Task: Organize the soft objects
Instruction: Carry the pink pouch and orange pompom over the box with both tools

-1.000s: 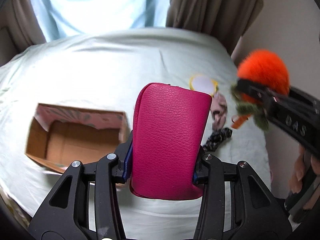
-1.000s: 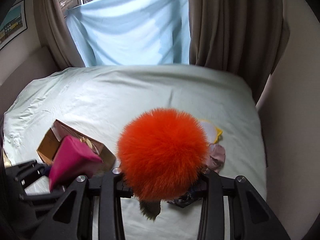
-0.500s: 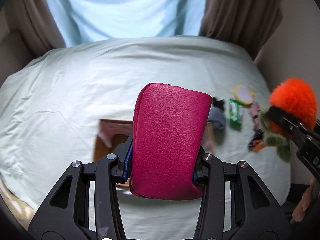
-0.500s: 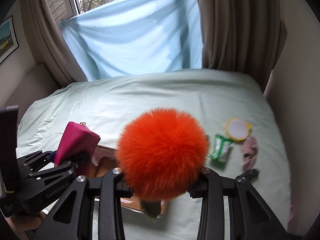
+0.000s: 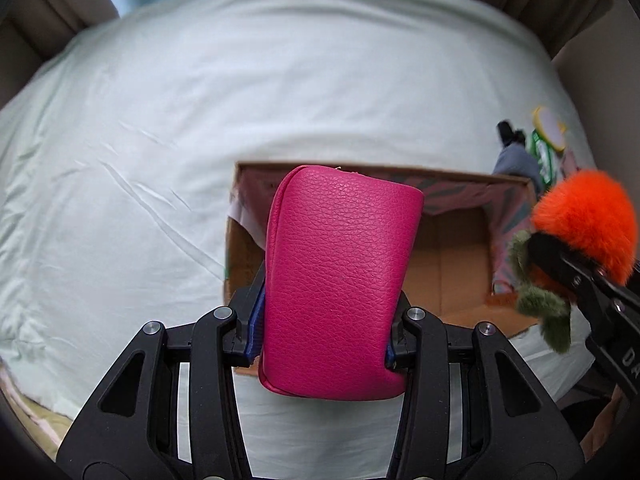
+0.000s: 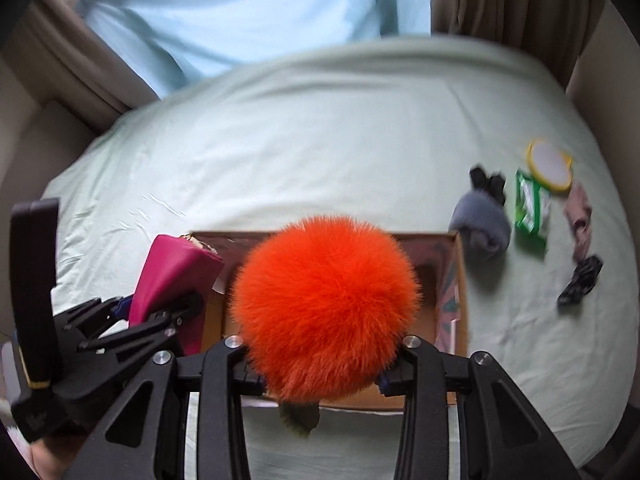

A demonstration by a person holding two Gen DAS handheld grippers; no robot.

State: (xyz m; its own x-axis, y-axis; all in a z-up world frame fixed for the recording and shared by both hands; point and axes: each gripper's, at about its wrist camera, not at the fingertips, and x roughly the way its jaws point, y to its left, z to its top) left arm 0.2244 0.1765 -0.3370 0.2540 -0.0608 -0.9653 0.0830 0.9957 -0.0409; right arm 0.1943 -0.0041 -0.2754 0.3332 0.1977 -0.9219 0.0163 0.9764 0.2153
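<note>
My left gripper pinched a pink pebbled-leather pouch, long axis upright between the jaws, above the near-left part of the open cardboard box on the bed. My right gripper clamped a round orange fur pompom, a green tuft hanging beneath, over the box's middle. Both loads hung over the opening, so the drop lay straight down. Toward the bed's right edge lay a grey sock, a green packet and a dark scrunchie.
</note>
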